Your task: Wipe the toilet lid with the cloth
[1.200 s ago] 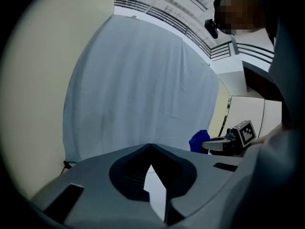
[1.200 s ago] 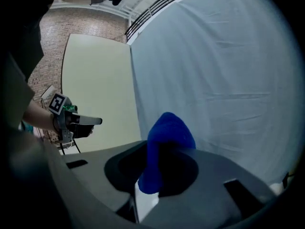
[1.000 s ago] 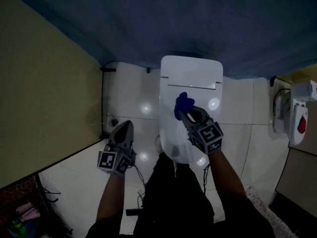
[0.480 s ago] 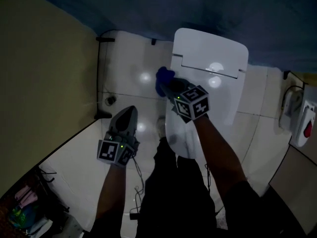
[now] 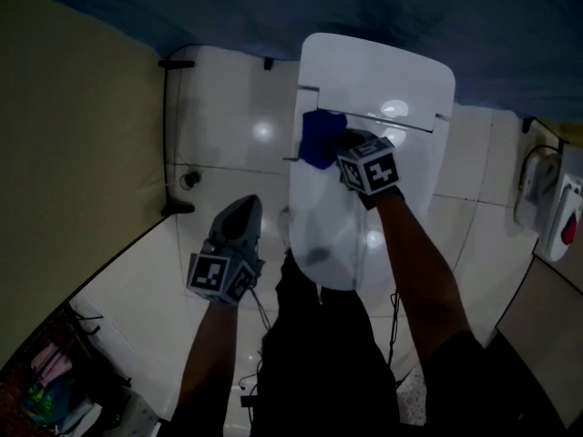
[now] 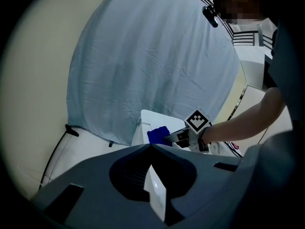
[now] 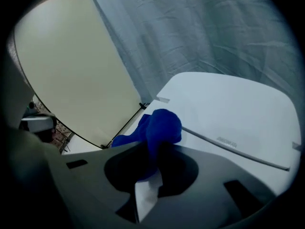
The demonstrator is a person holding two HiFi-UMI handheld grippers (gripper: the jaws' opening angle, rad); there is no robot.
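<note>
R tongs (image 5: 333,149) were clamped on blue cloth (image 5: 317,139), pressed on toilet lid (image 5: 339,230) nr hinge (image 5: 405,122); L tongs (image 5: 246,206) together, empty, over floor (image 5: 232,157).

Lid (image 5: 321,209): white, glossy, closed flat. Cloth (image 5: 319,139): deep blue, bunched into a wad, clamped in right gripper (image 7: 151,148). It rests on the lid's rear left corner, by the hinge line, at the left edge.

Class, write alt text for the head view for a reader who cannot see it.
From above, the right gripper holds a blue cloth on the white toilet lid, near its hinge. The left gripper, shut and empty, hangs over the floor beside it.
</note>
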